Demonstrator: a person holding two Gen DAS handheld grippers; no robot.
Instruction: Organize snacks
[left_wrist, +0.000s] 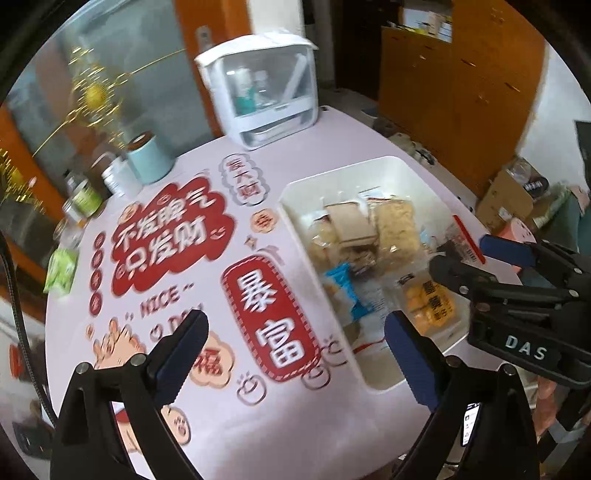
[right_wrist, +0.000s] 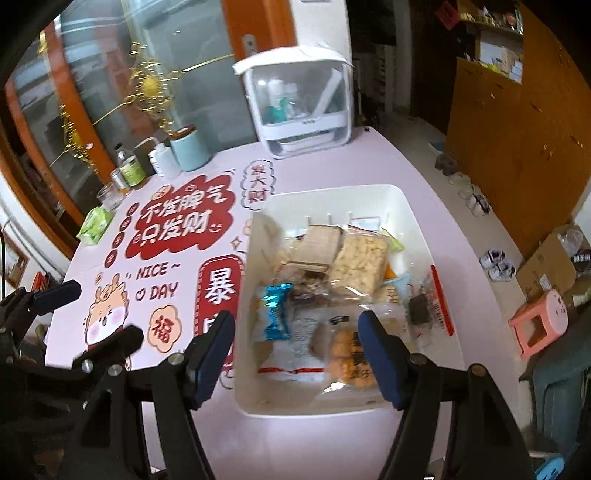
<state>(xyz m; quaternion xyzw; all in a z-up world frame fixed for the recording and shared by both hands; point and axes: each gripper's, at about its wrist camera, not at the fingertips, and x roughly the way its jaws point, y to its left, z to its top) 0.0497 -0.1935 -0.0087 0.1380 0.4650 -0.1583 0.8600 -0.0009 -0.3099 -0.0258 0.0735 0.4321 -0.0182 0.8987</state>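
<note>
A white plastic bin (left_wrist: 373, 164) (right_wrist: 413, 206) on the pink printed table (left_wrist: 221, 406) (right_wrist: 295, 435) holds several snack packets: a beige cracker pack (right_wrist: 360, 260), a brown packet (right_wrist: 319, 243), a blue wrapper (right_wrist: 275, 308), an orange-yellow snack bag (left_wrist: 430, 304) (right_wrist: 349, 352) and a red-edged clear pack (right_wrist: 439, 301). My left gripper (left_wrist: 295, 349) is open and empty above the table, left of the bin. My right gripper (right_wrist: 297, 349) is open and empty above the bin's near end; it also shows in the left wrist view (left_wrist: 463, 256). The left gripper shows at the left of the right wrist view (right_wrist: 99, 314).
A white lidded organizer box (left_wrist: 260, 92) (right_wrist: 301, 105) stands at the table's far edge. A pale blue cup (left_wrist: 147, 158) (right_wrist: 190, 149), small jars (right_wrist: 127, 173) and a green pack (left_wrist: 61, 269) (right_wrist: 94, 225) line the left edge. A pink stool (right_wrist: 541, 323) and cartons sit right.
</note>
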